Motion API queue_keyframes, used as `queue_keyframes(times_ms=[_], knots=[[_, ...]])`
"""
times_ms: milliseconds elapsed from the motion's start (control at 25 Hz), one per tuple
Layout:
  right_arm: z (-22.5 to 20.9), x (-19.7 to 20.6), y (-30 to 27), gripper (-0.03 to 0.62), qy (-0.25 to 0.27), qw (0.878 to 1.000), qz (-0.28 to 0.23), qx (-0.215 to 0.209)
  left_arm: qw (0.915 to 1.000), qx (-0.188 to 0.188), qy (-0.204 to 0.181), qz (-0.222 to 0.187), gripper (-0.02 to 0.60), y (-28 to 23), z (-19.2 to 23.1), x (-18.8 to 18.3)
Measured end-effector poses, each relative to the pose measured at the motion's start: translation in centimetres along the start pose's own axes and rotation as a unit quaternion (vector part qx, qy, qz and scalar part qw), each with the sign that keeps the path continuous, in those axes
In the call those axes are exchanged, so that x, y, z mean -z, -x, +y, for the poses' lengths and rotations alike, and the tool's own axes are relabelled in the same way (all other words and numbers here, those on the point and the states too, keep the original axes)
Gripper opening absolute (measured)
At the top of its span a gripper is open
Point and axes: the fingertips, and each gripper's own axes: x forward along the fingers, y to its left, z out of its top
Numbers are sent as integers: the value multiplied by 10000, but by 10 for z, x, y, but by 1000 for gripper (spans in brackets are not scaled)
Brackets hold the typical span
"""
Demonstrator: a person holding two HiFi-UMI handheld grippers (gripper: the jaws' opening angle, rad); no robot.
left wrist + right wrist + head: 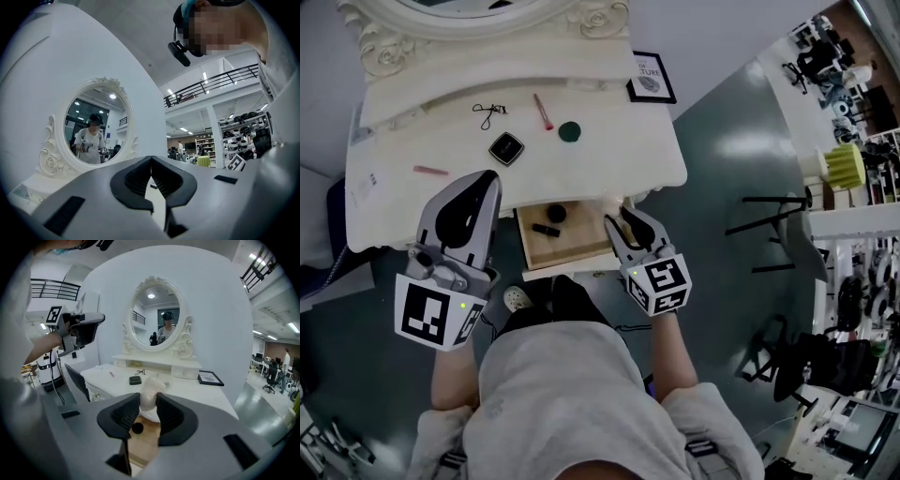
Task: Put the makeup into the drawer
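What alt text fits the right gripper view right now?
The right gripper clamps a pale rounded puff, with the open wooden drawer below it, where a small black round item lies. Behind stands the white vanity with its oval mirror.

Left gripper (488,182): jaws closed tip to tip, empty, held roughly level. Right gripper (619,220): pitched downward, jaws clamped on a pale makeup sponge (151,389) (pads pressing both sides). Both arms extend forward.
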Motion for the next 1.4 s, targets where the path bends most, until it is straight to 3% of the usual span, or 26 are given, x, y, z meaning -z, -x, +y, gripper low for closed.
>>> queue_keyframes(times_ms=[280,560,920,1400], knots=[[11,31,-14,117,514,9958,612,-456,9998,-192,6,64,15,4,5,4],[25,60,-32,117,1197,9778,1319,-1100,9989,-460,-7,80,15,12,13,5],[35,110,-55,115,2098,9332,2297,-1798,9953,-950,-17,200,15,28,32,10],[40,169,-78,116,2721,8695,3261,-2523,9879,-1505,-56,371,15,50,47,16]])
